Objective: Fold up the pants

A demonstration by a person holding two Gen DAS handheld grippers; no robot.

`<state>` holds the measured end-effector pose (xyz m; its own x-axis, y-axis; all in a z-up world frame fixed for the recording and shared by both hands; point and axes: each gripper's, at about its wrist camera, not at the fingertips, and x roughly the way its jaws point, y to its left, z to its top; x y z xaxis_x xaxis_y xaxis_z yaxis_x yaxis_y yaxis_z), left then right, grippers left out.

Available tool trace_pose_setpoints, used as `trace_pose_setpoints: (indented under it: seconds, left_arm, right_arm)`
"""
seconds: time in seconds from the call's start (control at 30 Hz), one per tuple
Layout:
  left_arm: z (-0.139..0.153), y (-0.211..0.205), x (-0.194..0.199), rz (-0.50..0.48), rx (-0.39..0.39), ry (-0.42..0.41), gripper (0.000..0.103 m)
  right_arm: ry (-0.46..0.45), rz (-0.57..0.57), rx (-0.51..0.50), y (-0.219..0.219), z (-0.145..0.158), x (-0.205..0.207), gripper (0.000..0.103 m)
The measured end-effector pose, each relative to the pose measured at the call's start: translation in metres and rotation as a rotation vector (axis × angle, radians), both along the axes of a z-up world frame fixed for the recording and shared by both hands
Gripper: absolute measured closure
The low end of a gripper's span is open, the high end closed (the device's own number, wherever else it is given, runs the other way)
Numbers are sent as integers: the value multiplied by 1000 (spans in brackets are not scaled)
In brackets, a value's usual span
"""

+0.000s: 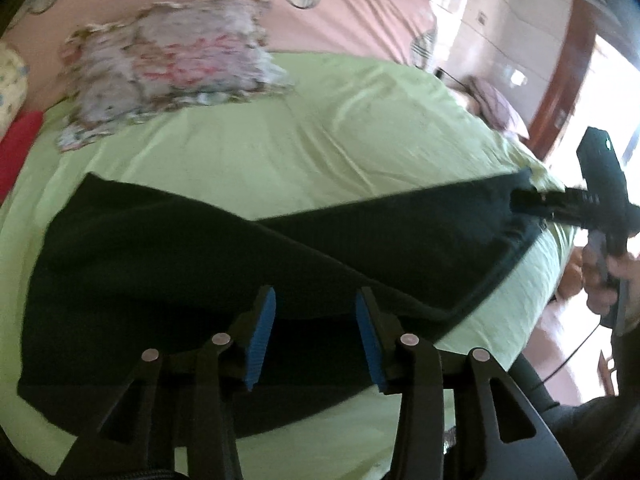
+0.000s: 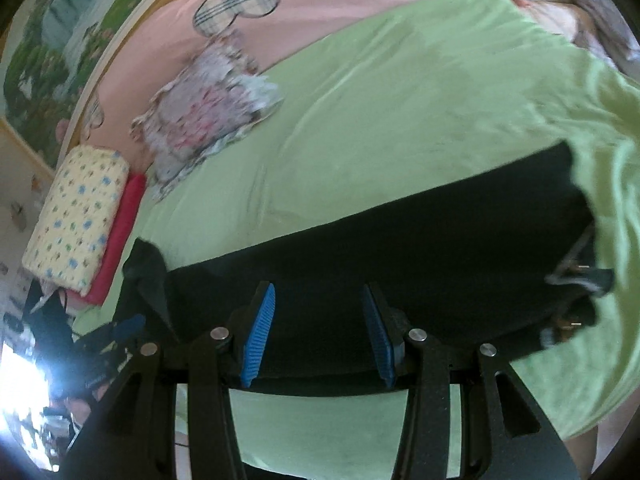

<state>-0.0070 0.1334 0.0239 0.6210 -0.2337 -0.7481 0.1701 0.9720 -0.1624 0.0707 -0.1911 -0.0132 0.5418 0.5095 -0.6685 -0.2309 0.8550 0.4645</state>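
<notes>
A green bedsheet [image 1: 320, 128] covers the bed, pink bedding [image 2: 320, 12] behind it. The black pants [image 1: 200, 248] lie flat across the sheet, partly folded. Left gripper [image 1: 316, 336] and right gripper [image 2: 318, 336] hover above the fabric, jaws parted and empty. A floral cloth [image 1: 168, 68] lies farther back.

A green sheet [image 2: 400, 120] covers the near part of a bed, with a pink cover [image 2: 320, 0] beyond it. A floral cloth [image 2: 204, 120] lies on the sheet's far edge, and a dotted pillow [image 2: 76, 216] rests on a red cushion [image 2: 124, 236] beside the sheet.
</notes>
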Motion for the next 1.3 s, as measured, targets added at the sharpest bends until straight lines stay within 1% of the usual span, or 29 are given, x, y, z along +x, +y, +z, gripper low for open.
trace_pose_setpoints:
  seconds: [0.13,0.27,0.33,0.4,0.6,0.67,0.8,0.87,0.9,0.93,0.97,1.03,1.1,1.3]
  left_arm:
    - [7,27,1,66,0,-16,58]
    - [16,55,-2,122,10,-33,49]
    - [20,68,-2,147,12,-37,45]
    - [24,84,0,171,10,-38,44]
    - [29,135,13,228,-23,-14,41]
    - [28,148,21,240,-22,3,36]
    - [24,173,41,233,-35,46,33]
    - [21,183,56,216,-40,74,30]
    - [18,188,65,209,-41,94,30]
    - [16,192,71,198,-45,111,30]
    - [14,196,80,167,-63,135,29]
    - [10,200,93,141,-75,157,29]
    - [5,206,107,117,-108,187,28]
    - [-17,220,142,93,-217,280,28]
  right_arm:
    - [14,73,4,32,-4,2,56]
    - [26,139,6,60,-6,4,56]
    - [27,169,2,73,-6,6,56]
    - [28,198,0,86,-6,7,56]
    - [43,289,-10,128,-9,13,56]
    - [52,321,-14,141,-11,15,56]
    - [72,376,-24,166,-17,21,56]
    - [87,402,-25,179,-20,26,54]
    - [91,410,-24,184,-21,27,50]
    - [93,418,-22,188,-22,29,48]
    - [94,428,-24,194,-23,30,48]
    - [98,442,-30,202,-25,33,48]
    - [108,457,-35,211,-28,37,48]
    - [126,513,-51,233,-34,44,48]
